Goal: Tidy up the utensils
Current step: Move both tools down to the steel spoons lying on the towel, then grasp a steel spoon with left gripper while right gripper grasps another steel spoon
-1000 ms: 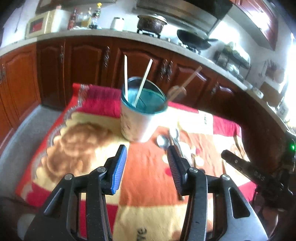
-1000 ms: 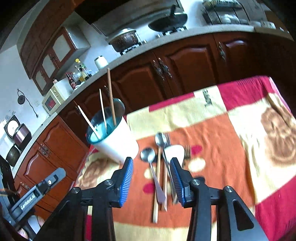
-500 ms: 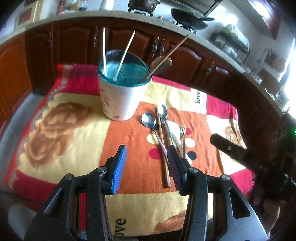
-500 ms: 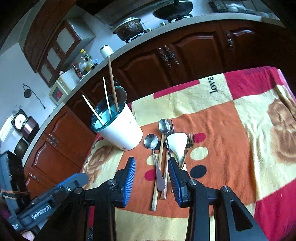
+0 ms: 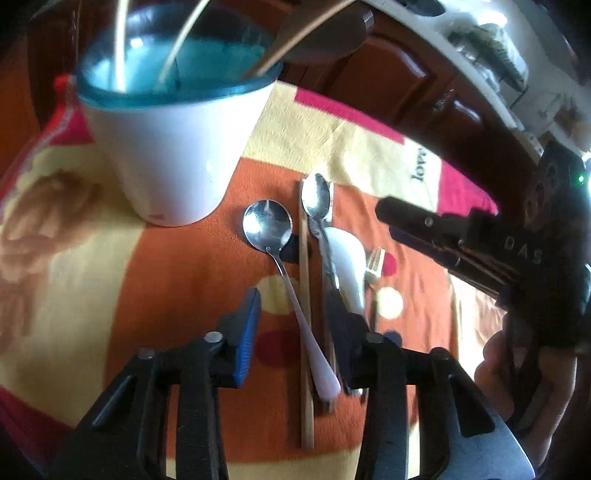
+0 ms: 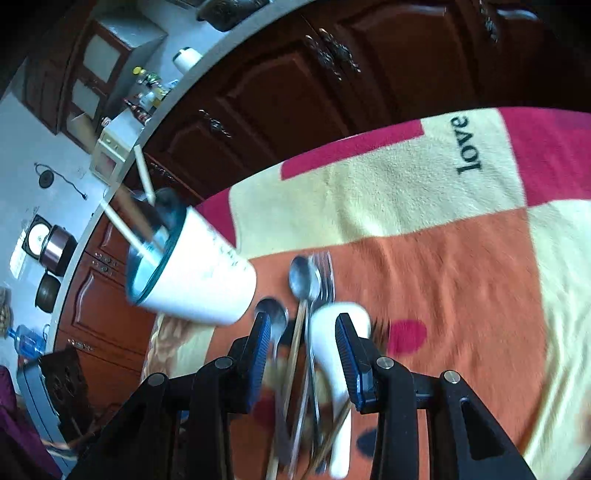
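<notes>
I have both grippers over the pile of utensils on the patterned cloth (image 5: pixel 192 295), and by my reading the job is only partly done. The white cup (image 5: pixel 177 147) with the blue rim stands upright at the far left of the pile, and it already holds three sticks: two pale chopsticks (image 5: pixel 120 44) and one brown wooden handle (image 5: pixel 306 29) leaning out over the rim.

Still lying loose beside the cup I count: one round steel spoon (image 5: pixel 266 225) with a pale handle, one narrower steel spoon (image 5: pixel 316 199), one white ceramic spoon (image 5: pixel 349 258), one wooden chopstick (image 5: pixel 304 295), and one fork (image 5: pixel 373 258) on the far side of the ceramic spoon. The right wrist view hints at more tines under the narrow spoon, but it is too blurred for me to say. So I make it at least five pieces left, against three put away.

My left gripper (image 5: pixel 295 325) is closing, its fingers apart on either side of the round spoon's handle and the chopstick, with nothing pressed yet. My right gripper (image 6: pixel 303 343) has its fingers apart as well, straddling the chopstick and the ceramic spoon (image 6: pixel 334 332) without gripping either. Nothing is lifted; every loose piece rests flat on the cloth.
</notes>
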`<state>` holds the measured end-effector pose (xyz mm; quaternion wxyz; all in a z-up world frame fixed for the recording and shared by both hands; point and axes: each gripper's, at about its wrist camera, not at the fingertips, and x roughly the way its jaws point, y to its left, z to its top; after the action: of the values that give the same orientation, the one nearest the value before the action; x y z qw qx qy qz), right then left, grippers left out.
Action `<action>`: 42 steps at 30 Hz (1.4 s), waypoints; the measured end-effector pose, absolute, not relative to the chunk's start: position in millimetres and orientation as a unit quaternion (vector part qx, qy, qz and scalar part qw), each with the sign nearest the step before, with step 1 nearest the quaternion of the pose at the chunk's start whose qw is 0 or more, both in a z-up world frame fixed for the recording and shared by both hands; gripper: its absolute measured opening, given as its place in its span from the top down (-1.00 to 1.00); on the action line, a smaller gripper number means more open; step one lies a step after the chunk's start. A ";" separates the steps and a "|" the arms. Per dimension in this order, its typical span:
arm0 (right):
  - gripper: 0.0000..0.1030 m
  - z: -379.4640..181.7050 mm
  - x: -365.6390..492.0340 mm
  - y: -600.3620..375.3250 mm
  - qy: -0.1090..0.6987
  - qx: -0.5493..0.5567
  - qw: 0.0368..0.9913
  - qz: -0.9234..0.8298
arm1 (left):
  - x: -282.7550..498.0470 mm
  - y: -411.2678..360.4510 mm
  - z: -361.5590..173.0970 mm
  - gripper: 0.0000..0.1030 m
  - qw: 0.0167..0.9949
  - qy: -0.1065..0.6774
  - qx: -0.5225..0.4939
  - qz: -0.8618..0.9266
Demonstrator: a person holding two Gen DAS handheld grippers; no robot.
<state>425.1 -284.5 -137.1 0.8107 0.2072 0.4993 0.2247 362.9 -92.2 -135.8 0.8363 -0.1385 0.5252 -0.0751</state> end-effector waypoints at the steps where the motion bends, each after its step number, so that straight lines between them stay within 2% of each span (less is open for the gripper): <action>1: 0.31 -141.8 433.7 -283.1 0.502 0.209 0.807 0.231 | 367.0 -91.8 -140.2 0.37 0.834 0.529 -0.141 -0.072; 8: 0.42 -167.7 465.4 -258.0 0.528 0.177 0.789 0.259 | 385.1 -88.3 -161.2 0.56 0.820 0.548 -0.148 -0.070; 14: 0.45 -182.4 471.9 -240.7 0.540 0.139 0.789 0.259 | 393.6 -88.1 -162.5 0.58 0.817 0.552 -0.150 -0.073; 16: 0.53 -181.1 471.6 -238.2 0.539 0.126 0.794 0.250 | 395.9 -87.4 -163.0 0.71 0.815 0.556 -0.149 -0.068; 18: 0.71 -182.2 472.7 -236.3 0.540 0.117 0.797 0.243 | 397.0 -84.3 -163.0 0.75 0.813 0.558 -0.152 -0.066; 23: 0.86 -181.2 469.7 -228.5 0.538 0.093 0.803 0.236 | 394.7 -82.7 -163.8 0.93 0.814 0.559 -0.147 -0.062; 34: 0.97 -177.0 464.7 -235.9 0.532 0.111 0.802 0.248 | 368.0 -65.7 -161.1 0.94 0.817 0.560 -0.121 -0.065; 42: 0.97 -173.3 464.0 -242.1 0.521 0.126 0.805 0.256 | 354.0 -53.3 -159.1 0.94 0.817 0.563 -0.109 -0.065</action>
<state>464.0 -242.1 -173.3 0.8046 0.1265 0.5207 0.2560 354.0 -53.3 -159.1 0.8167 -0.1087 0.5630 -0.0653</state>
